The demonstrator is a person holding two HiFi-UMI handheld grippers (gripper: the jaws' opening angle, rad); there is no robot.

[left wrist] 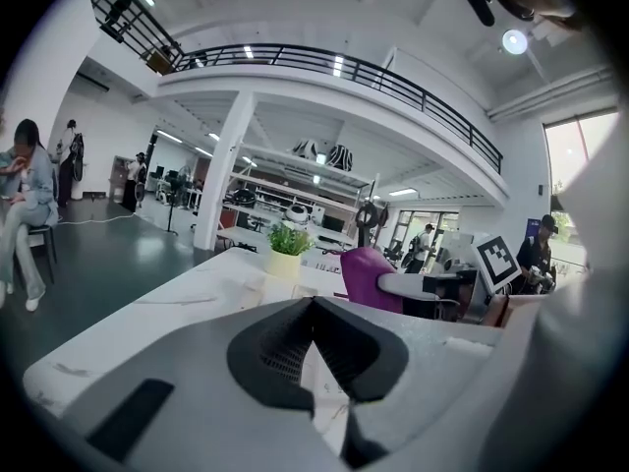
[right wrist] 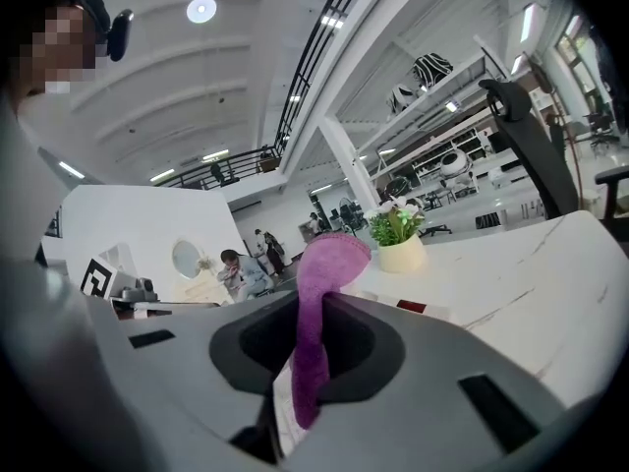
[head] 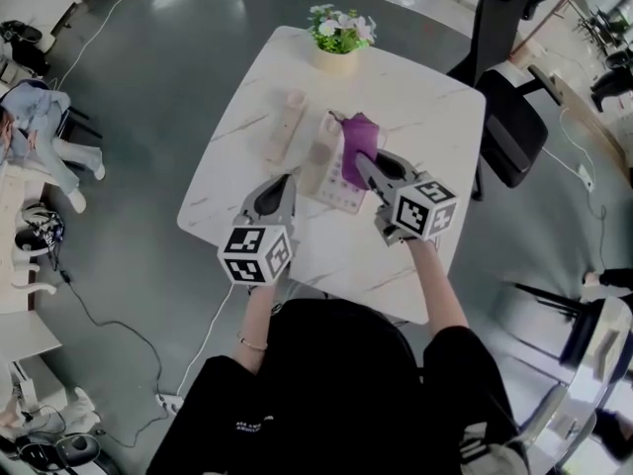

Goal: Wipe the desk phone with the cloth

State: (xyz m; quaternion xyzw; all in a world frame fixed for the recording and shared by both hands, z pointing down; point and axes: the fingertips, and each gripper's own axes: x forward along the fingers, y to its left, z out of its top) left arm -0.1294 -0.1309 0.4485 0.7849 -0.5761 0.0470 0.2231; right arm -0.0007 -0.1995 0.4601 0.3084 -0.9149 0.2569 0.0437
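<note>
Purple cloth [right wrist: 313, 303] pinched, desk phone [head: 334, 188] — half-hidden

An open office hall: mezzanine balcony [left wrist: 334, 67], office chair [head: 509, 132], marble-topped table [head: 420, 107].

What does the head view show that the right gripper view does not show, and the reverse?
Only the head view: the person's black shirt, the grey floor and the marker cube on the right hand-held gripper. Only the right gripper view: the round ceiling lamp and the black balcony railing. Both: the purple cloth pinched in that gripper, the green plant in a cream pot, the white marble table.
</note>
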